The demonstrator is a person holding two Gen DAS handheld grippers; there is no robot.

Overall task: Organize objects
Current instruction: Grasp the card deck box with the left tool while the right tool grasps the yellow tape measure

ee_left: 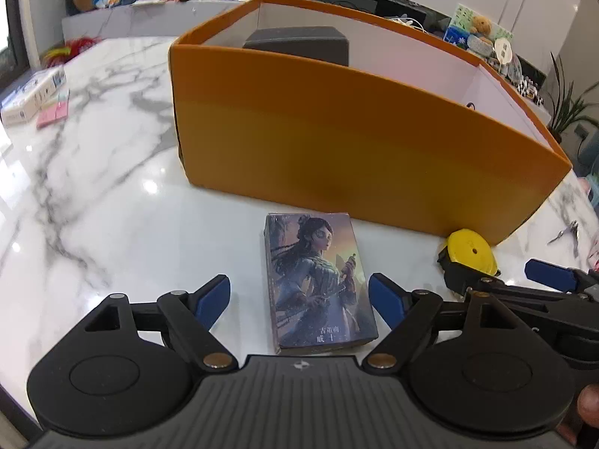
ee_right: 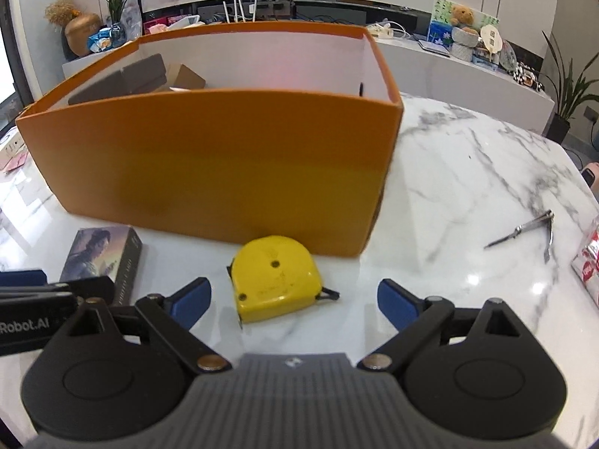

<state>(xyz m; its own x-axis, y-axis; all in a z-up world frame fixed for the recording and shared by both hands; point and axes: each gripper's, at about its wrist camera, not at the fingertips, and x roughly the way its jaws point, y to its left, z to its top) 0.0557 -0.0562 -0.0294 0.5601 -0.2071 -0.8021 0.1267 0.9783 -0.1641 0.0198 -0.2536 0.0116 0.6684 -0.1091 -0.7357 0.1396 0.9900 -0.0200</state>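
A card box with a painted figure (ee_left: pixel 320 282) lies flat on the marble table in front of the orange box (ee_left: pixel 337 142). My left gripper (ee_left: pixel 299 297) is open, its blue pads either side of the card box with gaps on both sides. A yellow tape measure (ee_right: pixel 275 282) lies in front of the orange box (ee_right: pixel 224 164). My right gripper (ee_right: pixel 294 301) is open around it, pads clear of it. The tape measure (ee_left: pixel 470 250) and the right gripper's fingers (ee_left: pixel 550 275) show at the right of the left wrist view. The card box (ee_right: pixel 101 254) shows at the left of the right wrist view.
Dark and brown boxes (ee_right: pixel 138 75) sit inside the orange box. Nail clippers (ee_right: pixel 531 230) and a red-and-white packet (ee_right: pixel 589 265) lie on the marble to the right. Small white boxes and pink notes (ee_left: pixel 37 101) lie at the far left. A cluttered counter (ee_right: pixel 449 37) runs behind.
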